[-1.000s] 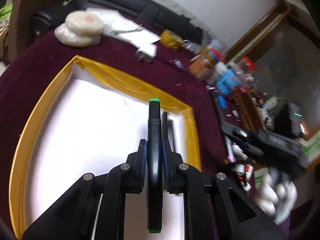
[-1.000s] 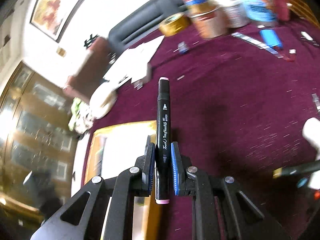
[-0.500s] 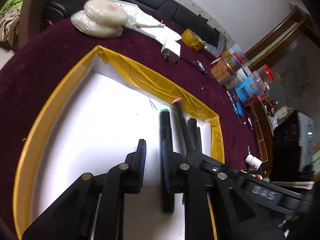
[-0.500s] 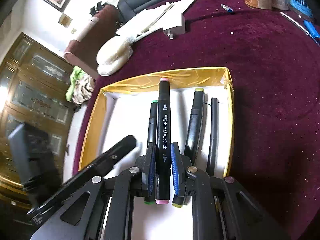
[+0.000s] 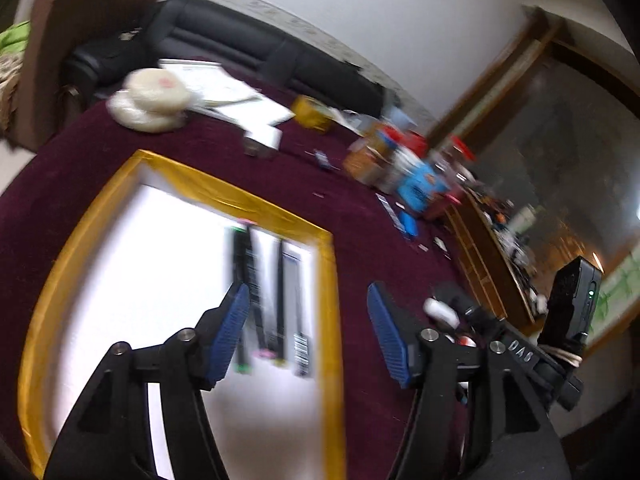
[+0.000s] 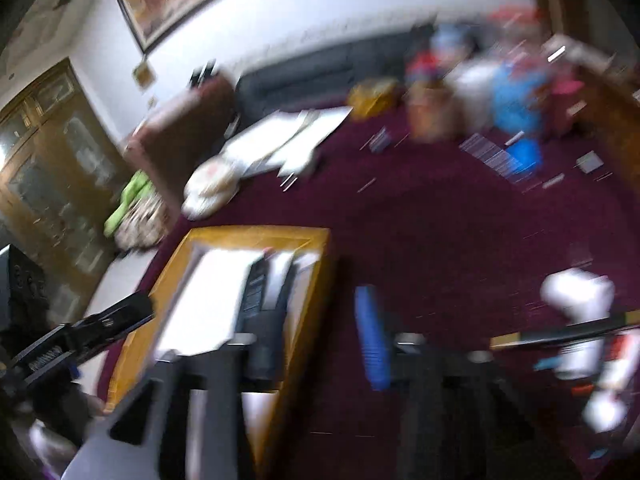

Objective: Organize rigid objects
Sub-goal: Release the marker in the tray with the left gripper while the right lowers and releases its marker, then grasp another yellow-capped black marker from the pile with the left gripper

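left wrist view: nearest, the left tongs [image 5: 308,332] are spreading with nothing between the blue pads. just beyond, four dark markers [image 5: 266,292] lie side by side along the right wall of the gold-rimmed tray [image 5: 330,312]. the right tongs [image 6: 308,336] (badly blurred) are also spreading, empty. further right on the maroon counter [image 5: 372,256], a heap of loose items [image 6: 580,340] looks unsorted, so more remains.
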{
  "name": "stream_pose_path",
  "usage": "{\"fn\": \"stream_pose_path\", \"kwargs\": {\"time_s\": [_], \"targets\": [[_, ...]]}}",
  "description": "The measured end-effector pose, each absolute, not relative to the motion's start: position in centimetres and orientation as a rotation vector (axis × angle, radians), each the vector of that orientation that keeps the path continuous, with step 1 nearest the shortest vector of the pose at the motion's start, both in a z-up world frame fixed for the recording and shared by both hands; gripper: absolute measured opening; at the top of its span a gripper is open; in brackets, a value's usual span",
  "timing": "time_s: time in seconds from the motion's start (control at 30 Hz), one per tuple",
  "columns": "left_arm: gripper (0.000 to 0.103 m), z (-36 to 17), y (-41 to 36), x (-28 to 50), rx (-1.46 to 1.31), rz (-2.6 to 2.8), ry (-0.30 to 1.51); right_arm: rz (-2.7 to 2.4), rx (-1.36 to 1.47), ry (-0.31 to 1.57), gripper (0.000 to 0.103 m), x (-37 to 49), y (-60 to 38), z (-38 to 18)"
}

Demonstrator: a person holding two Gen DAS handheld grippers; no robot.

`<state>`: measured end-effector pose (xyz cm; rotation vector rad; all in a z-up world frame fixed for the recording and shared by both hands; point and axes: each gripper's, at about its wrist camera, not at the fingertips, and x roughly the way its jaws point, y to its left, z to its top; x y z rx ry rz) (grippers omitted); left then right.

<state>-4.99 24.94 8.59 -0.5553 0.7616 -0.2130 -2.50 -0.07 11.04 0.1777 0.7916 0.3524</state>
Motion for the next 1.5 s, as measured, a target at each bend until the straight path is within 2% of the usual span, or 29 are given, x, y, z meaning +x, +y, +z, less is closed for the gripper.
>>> {"fn": "stream_pose_path", "kwargs": {"time_s": [0.03,0.07,0.2,0.37,0.53,0.57,0.63,0.67,1.0,1.23,1.37,1.5], "targets": [[0.061,8.9,23.9,-5.3,-0.550,-0.238,0.763,0.309,0.172,0.747,0.073,-3.3,-2.0,11.4],[0.061,9.0,22.7,-5.7,-0.544,-0.271,0.768,0.257,0.164,0.717,0.077,-3.8,-4.2,11.6],[0.065,9.0,17.6,-7.9,-0.522,-0.398,0.795,0.091,0.181,0.759,0.076,-3.8,-12.3,10.8],[0.065,7.0,12.1,-9.6,-0.502,-0.492,0.867,-0.013,0.263,0.810,0.066,-2.3,-19.9,9.2],[0.065,6.4,10.6,-10.4,-0.456,-0.451,0.913,0.039,0.309,0.898,0.053,1.5,-21.0,7.1],[0.065,6.5,10.8,-10.5,-0.456,-0.439,0.911,0.064,0.326,0.932,0.040,2.2,-20.8,6.3],[0.065,6.9,11.4,-11.0,-0.454,-0.414,0.897,0.139,0.333,1.005,0.030,2.1,-20.1,5.0],[0.065,7.2,11.9,-11.2,-0.452,-0.396,0.886,0.193,0.339,1.028,0.028,1.9,-19.3,4.6],[0.065,5.6,11.1,-10.8,-0.440,-0.366,0.917,0.622,0.265,1.116,0.028,-4.2,-11.7,3.2],[0.065,5.4,7.9,-7.9,-0.344,-0.337,0.951,0.492,0.297,0.963,0.028,-7.0,-16.1,5.3],[0.065,4.2,5.4,-3.7,-0.335,-0.279,0.992,0.438,0.374,0.922,0.028,-8.6,-18.8,5.4],[0.065,3.0,1.8,0.1,-0.214,-0.187,1.005,0.412,0.432,0.897,0.028,-9.7,-21.7,5.7]]}}
